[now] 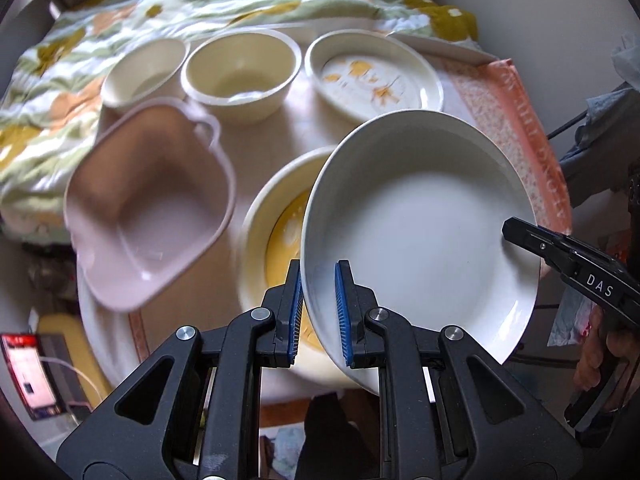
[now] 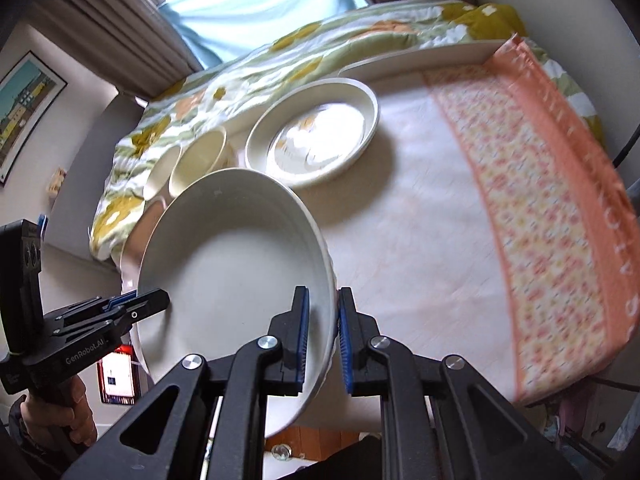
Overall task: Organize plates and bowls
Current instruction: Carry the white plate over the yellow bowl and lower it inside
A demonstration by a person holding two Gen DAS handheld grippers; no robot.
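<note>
A plain white plate (image 1: 424, 232) is held tilted above the table by both grippers. My left gripper (image 1: 318, 308) is shut on its left rim. My right gripper (image 2: 322, 340) is shut on its right rim, and the plate (image 2: 236, 276) fills the lower left of the right wrist view. Under it lies a cream plate with a yellow centre (image 1: 276, 224). A flower-patterned plate (image 1: 372, 76) lies at the back, also in the right wrist view (image 2: 316, 140). Two cream bowls (image 1: 240, 72) (image 1: 146, 72) stand left of it. A pink square bowl (image 1: 148, 204) sits at the left.
The table carries a white cloth with an orange patterned border (image 2: 552, 216). A flowered blanket (image 1: 120, 32) lies behind the dishes. A white tray rim (image 2: 424, 56) shows at the back. A lit phone (image 1: 28, 376) is low at the left.
</note>
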